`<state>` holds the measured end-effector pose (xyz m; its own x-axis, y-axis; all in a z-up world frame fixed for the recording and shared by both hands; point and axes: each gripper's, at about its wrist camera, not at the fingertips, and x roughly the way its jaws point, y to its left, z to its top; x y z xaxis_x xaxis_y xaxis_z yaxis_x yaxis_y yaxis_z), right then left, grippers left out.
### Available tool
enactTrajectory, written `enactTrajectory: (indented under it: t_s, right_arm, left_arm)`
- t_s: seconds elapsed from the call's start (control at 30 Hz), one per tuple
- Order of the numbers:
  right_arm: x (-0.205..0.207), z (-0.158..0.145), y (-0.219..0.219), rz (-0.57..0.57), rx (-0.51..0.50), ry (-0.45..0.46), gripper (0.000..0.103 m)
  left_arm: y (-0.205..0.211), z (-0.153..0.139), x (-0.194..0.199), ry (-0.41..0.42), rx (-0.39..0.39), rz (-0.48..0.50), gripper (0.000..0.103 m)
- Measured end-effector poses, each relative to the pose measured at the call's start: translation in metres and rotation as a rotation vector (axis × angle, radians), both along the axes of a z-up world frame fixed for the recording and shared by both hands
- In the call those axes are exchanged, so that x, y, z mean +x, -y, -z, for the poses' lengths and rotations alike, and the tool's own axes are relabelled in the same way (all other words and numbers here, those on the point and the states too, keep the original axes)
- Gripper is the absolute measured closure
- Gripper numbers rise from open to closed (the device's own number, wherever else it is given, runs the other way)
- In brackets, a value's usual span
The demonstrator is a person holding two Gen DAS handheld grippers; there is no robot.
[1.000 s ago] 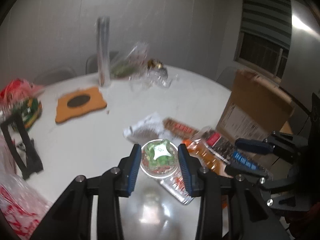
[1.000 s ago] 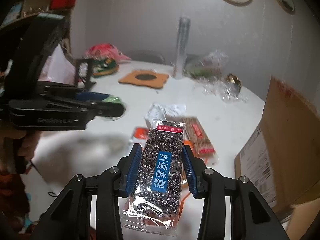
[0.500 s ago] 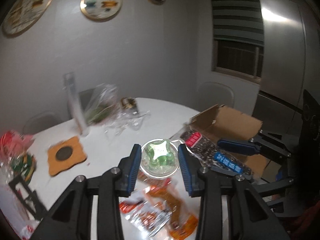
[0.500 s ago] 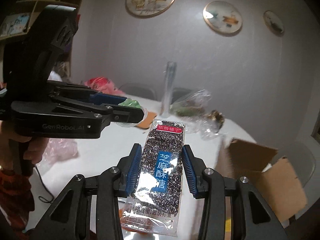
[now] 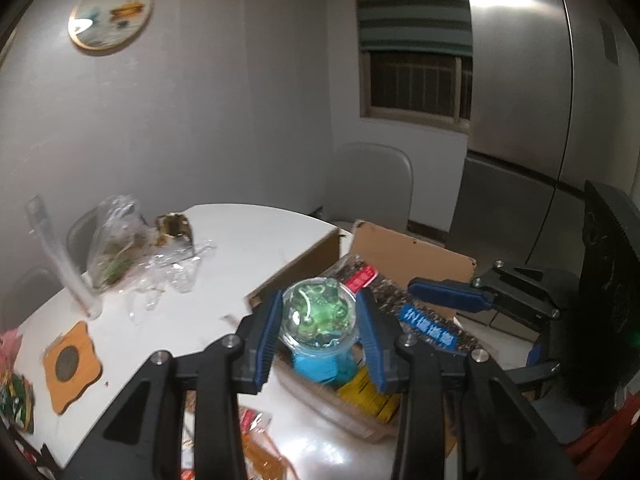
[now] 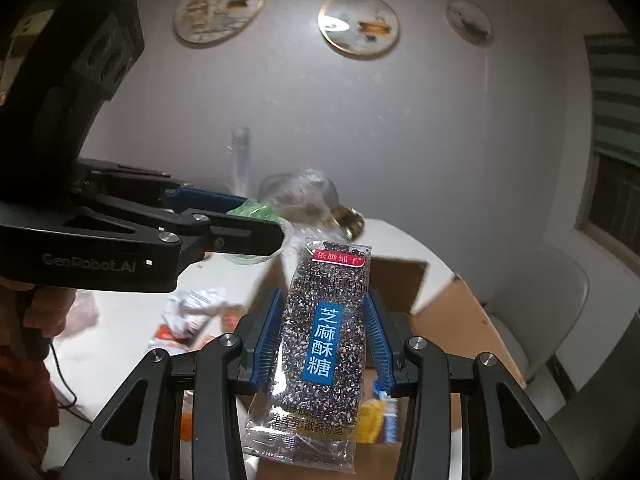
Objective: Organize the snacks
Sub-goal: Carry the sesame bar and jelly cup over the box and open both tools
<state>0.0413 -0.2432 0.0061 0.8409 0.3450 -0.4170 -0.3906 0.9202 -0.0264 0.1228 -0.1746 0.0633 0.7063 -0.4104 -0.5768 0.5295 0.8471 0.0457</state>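
My left gripper is shut on a clear round cup of green jelly and holds it in the air over the open cardboard box. My right gripper is shut on a clear pack of black sesame candy with a blue label, also raised above the box. The pack and the right gripper show at the right in the left wrist view. The left gripper shows at the left in the right wrist view. Blue and yellow packets lie inside the box.
The white round table holds crumpled clear plastic bags, a wooden coaster, a clear tube and loose orange snack packets near the front. A grey chair stands behind the box.
Both grippers have risen and swung right with their snacks, from over the loose packets on the table to over the cardboard box. Both stay shut.
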Motion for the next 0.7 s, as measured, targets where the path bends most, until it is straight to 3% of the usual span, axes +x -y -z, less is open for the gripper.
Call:
enactTrajectory:
  t_s: [0.2,0.6,0.67,0.7]
  right_arm:
    - [0.026,0.018,0.026,0.032,0.012,-0.079,0.066]
    - [0.070,0.047,0.030,0.012,-0.017,-0.195,0.066]
    - [0.074,0.049,0.029,0.010,-0.026,-0.203,0.064]
    - [0.074,0.050,0.029,0.009,-0.031,-0.206,0.064]
  left_arm:
    - [0.039,0.017,0.026,-0.066,0.064,0.048,0.068]
    - [0.053,0.046,0.055,-0.164,0.108,0.053,0.068]
    - [0.051,0.047,0.055,-0.149,0.115,0.041,0.063]
    - [0.051,0.047,0.055,-0.140,0.120,0.036,0.055]
